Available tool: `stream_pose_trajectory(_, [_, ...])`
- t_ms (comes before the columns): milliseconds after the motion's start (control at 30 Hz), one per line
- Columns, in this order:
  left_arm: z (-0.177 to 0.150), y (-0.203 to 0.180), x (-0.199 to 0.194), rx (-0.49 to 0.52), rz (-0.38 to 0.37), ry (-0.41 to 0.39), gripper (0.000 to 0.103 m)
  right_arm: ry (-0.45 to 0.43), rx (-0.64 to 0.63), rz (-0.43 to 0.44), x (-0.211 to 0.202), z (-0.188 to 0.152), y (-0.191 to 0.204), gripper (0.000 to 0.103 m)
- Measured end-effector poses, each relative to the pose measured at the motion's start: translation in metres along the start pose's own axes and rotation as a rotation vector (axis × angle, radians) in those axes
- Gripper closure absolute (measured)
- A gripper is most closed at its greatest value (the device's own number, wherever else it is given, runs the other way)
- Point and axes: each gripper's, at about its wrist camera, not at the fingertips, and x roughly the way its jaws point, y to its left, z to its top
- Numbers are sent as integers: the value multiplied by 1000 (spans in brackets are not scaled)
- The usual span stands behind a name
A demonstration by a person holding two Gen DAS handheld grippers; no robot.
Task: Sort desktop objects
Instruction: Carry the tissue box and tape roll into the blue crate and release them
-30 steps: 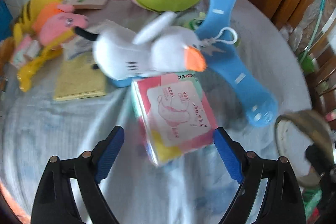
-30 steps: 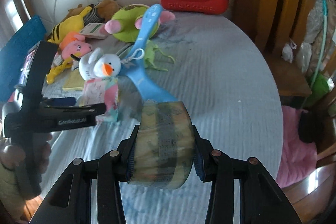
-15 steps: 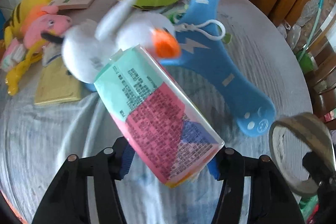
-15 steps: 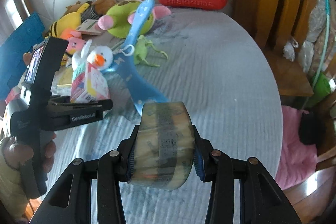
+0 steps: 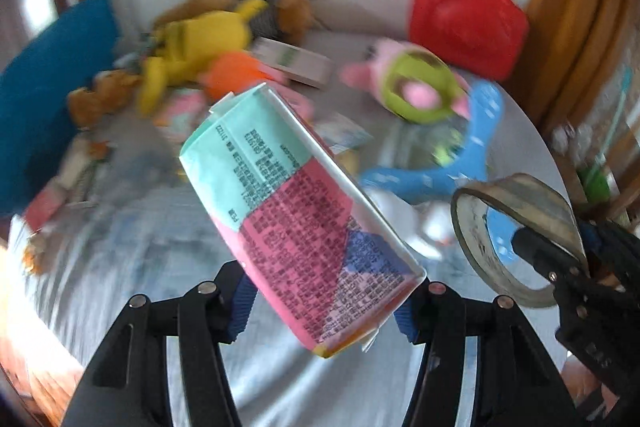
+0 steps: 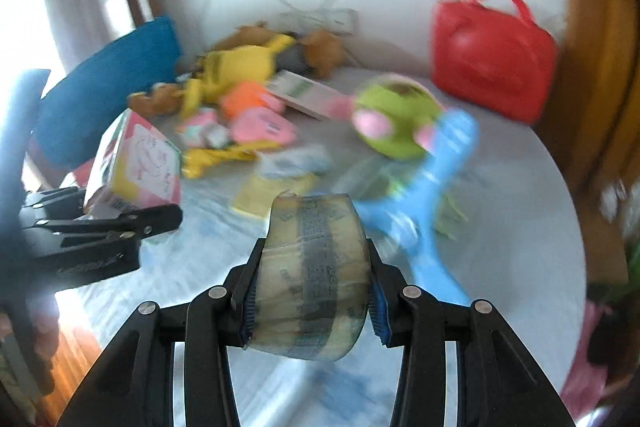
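My left gripper [image 5: 320, 303] is shut on a tissue pack [image 5: 296, 215] with mint, pink and blue panels, held tilted in the air above the table. The same tissue pack [image 6: 136, 167] and left gripper [image 6: 104, 227] show at the left of the right wrist view. My right gripper [image 6: 310, 291] is shut on a roll of clear tape [image 6: 310, 275], lifted over the grey tablecloth [image 6: 500, 227]. That tape roll [image 5: 516, 235] also appears at the right of the left wrist view, clamped by the other gripper. Both views are motion-blurred.
Plush toys lie at the back: a yellow one [image 6: 236, 67], a green and pink one [image 6: 392, 123], an orange and pink one [image 6: 256, 115]. A blue plastic toy [image 6: 432, 195], a red bear case [image 6: 492, 67], a blue cushion [image 6: 108, 87] and a yellow pad [image 6: 264, 191] are around them.
The left gripper closed on the tissue pack, lifted it off the table and tilted it. Both cameras swung upward and left; the right gripper kept hold of the tape roll.
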Motion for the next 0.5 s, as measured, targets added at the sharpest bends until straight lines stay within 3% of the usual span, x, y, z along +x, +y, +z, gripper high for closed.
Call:
stream_pose_trajectory(200, [-9,92,-42,-101,91,-61,47,-46,-109,73,13,42,83,60])
stream_pose_trajectory(500, [-22,217,-88,-168,149,-130,47,-96,-218,147,31,85,222,60])
